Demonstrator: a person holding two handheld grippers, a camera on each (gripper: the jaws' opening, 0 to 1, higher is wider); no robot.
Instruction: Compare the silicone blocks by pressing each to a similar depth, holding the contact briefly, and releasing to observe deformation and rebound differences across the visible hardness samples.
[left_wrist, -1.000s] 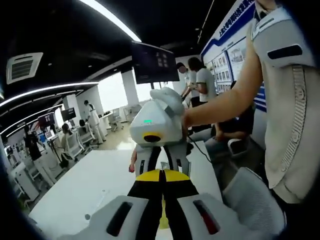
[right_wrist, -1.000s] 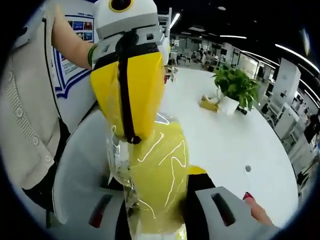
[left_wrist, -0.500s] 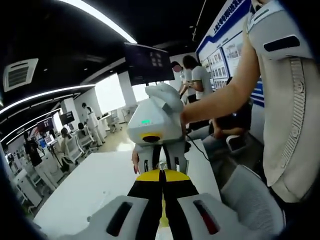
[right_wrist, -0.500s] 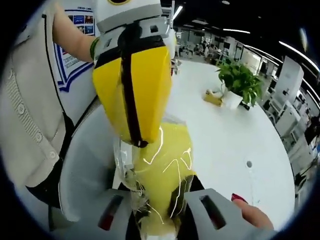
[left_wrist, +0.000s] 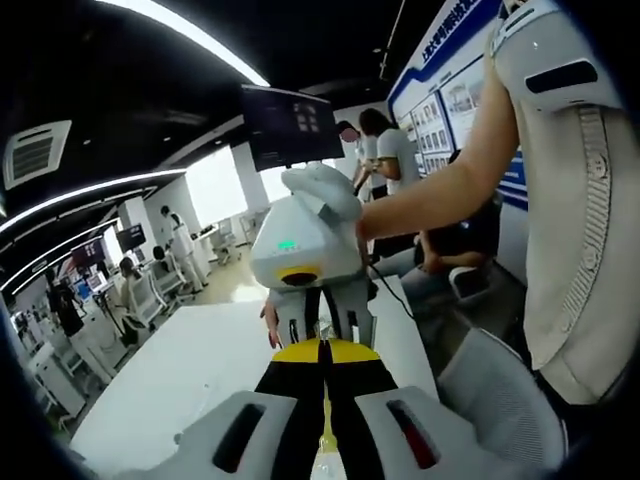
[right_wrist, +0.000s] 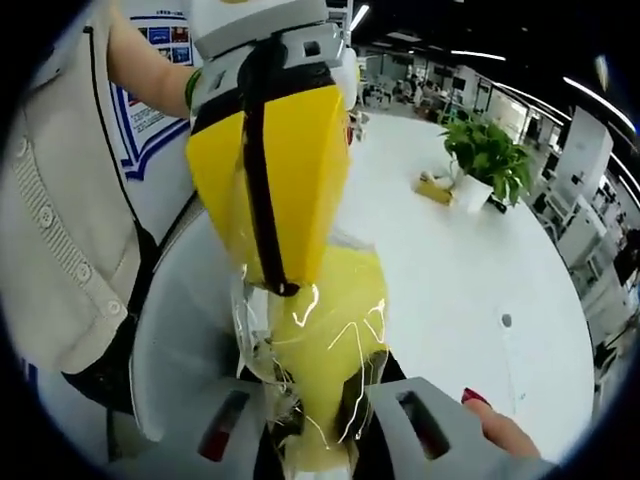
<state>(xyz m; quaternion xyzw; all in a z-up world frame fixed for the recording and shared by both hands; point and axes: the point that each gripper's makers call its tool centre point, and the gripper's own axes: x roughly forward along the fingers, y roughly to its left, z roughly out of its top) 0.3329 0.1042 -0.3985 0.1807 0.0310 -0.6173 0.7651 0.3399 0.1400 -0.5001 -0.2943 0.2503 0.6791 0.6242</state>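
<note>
Right gripper (right_wrist: 312, 415) clamped on yellow block (right_wrist: 325, 350) in clear wrap, held up over white table (right_wrist: 450, 270). Left gripper (right_wrist: 268, 170) tips squeezed together, pressed into block top. Plant (right_wrist: 487, 160) seen further back on table.

No text was readable. The blue wall board (left_wrist: 452, 90) carried white characters, too blurred to read; the hanging screen (left_wrist: 290, 125) showed only small unreadable panels.
</note>
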